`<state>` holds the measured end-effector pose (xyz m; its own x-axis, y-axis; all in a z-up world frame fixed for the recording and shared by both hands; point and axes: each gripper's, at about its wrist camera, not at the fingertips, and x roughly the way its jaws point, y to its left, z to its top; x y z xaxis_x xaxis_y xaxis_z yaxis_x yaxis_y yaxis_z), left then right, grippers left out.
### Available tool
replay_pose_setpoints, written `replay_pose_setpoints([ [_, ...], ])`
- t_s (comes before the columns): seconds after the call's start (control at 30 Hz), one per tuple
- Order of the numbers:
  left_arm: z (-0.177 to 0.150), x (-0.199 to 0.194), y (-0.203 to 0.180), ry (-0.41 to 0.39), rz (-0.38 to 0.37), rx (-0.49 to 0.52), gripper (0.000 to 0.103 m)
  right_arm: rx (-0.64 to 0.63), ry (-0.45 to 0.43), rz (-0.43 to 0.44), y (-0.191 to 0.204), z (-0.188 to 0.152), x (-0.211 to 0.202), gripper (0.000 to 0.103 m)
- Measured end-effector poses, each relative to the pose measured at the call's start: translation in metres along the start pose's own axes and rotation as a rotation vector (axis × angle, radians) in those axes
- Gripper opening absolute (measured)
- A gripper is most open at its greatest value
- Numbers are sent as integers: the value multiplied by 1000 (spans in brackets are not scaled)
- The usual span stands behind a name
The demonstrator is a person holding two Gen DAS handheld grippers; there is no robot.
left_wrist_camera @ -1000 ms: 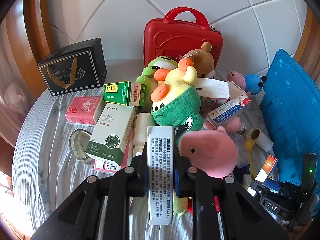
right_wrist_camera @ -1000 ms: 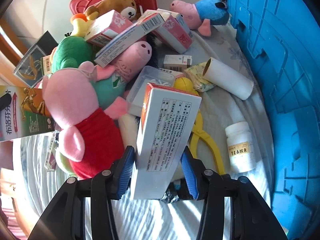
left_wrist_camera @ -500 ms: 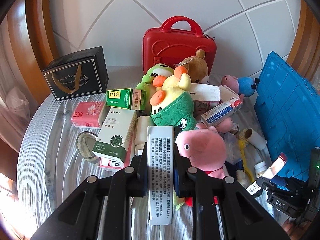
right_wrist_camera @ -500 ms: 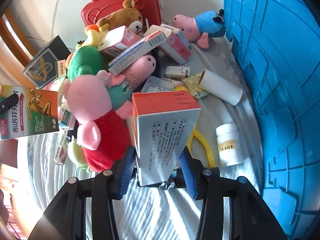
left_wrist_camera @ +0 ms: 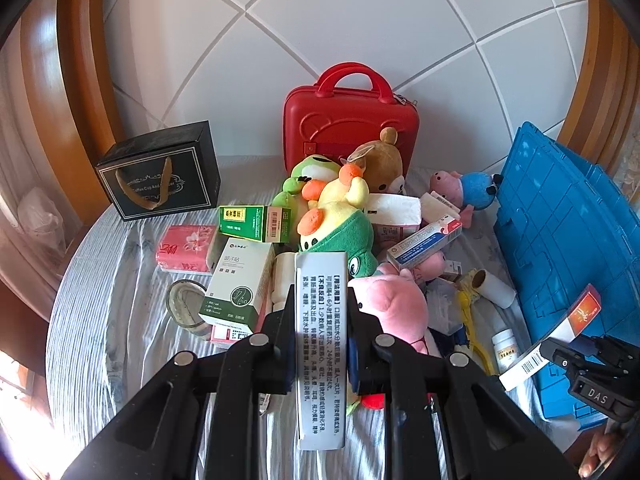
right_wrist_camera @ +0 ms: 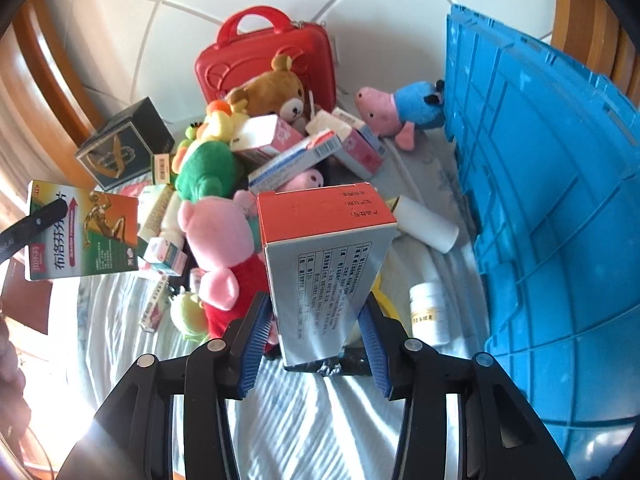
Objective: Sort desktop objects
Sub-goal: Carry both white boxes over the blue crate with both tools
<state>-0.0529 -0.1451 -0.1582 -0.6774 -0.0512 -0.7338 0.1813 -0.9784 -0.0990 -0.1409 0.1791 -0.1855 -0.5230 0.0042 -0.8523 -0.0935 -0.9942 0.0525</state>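
Orange-capped grey medicine carton (right_wrist_camera: 320, 256) sits clamped in my right gripper (right_wrist_camera: 316, 344), long axis running forward, orange end toward the red plastic handled case (right_wrist_camera: 266, 60). My left gripper (left_wrist_camera: 320, 336) pinches a white text-printed flat box (left_wrist_camera: 320, 344) edge-on, also lengthwise toward that case.

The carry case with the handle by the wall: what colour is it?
Red case, clearest in the left wrist view.
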Motion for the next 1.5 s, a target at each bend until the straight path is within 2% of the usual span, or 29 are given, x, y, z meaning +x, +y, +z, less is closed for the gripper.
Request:
replay_pose_setpoints([
  [0.73,28,-79,-28,-101,-37,41,18,-29,-134,80,-1,19,-116,44],
  [1.03,40,-104,-58,-146,-72,72,18,-29,-202,92,-11,20,-165,44],
  [1.5,51,-131,-125,-188,-144,149,18,33,-277,90,-54,13,-228,42],
])
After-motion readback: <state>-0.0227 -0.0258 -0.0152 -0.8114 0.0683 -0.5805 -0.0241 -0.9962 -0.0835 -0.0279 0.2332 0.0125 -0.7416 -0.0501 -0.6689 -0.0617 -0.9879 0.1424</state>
